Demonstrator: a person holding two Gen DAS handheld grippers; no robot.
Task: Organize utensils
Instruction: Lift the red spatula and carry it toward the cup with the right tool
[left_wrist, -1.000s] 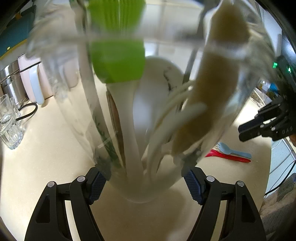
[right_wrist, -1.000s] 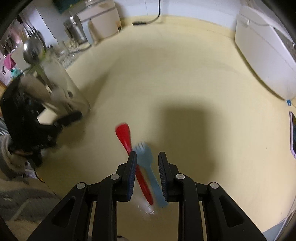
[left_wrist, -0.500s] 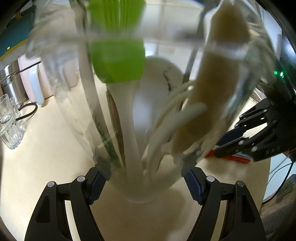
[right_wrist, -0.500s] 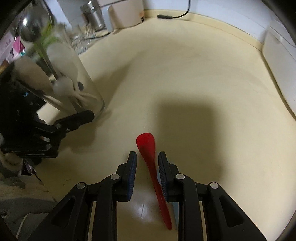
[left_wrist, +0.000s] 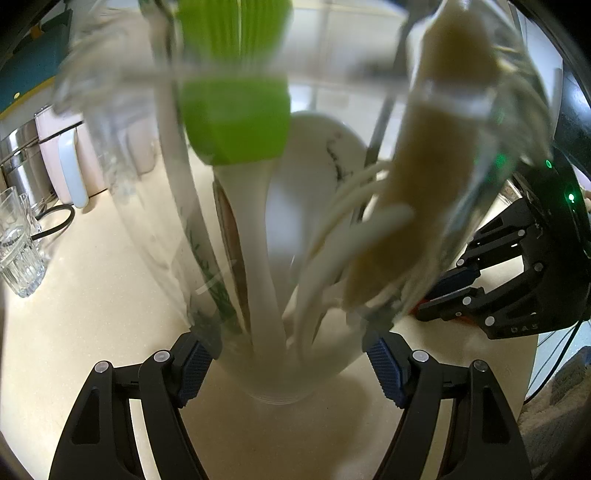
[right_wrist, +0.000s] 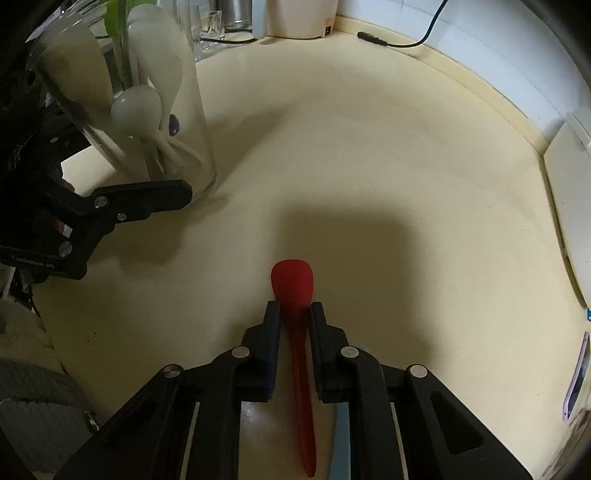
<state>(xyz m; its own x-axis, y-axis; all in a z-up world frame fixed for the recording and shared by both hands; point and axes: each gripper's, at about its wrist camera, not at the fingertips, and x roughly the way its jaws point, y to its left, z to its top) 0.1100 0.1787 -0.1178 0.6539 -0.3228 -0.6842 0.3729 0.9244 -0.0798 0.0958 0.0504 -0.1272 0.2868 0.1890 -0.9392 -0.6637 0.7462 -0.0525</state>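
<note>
My left gripper (left_wrist: 288, 350) is shut on the base of a clear glass jar (left_wrist: 280, 387) standing on the cream counter. In the jar are a green silicone brush (left_wrist: 236, 122), a white spoon (left_wrist: 317, 177), a beige spatula (left_wrist: 443, 166) and other pale utensils. To the jar's right, my right gripper (right_wrist: 295, 314) points steeply down. Its jaws are closing on the neck of a red spoon (right_wrist: 291, 280) lying flat, and the pads touch it. A pale blue fork (right_wrist: 340, 443) lies beside the spoon, mostly hidden under the right finger. The jar (right_wrist: 192, 110) stands at the upper left of the right wrist view.
Drinking glasses (left_wrist: 18, 258), a steel canister (left_wrist: 18, 155) and a pink and white appliance (left_wrist: 70, 162) line the back left. A black cable (right_wrist: 399, 40) lies along the back wall. A white appliance (right_wrist: 569, 177) and a phone (right_wrist: 578, 376) sit at the right edge.
My right gripper has come down over the red spoon, rolled into line with it and narrowed its jaws onto the neck. The blue fork has slipped under a finger. The left gripper and jar stayed put.
</note>
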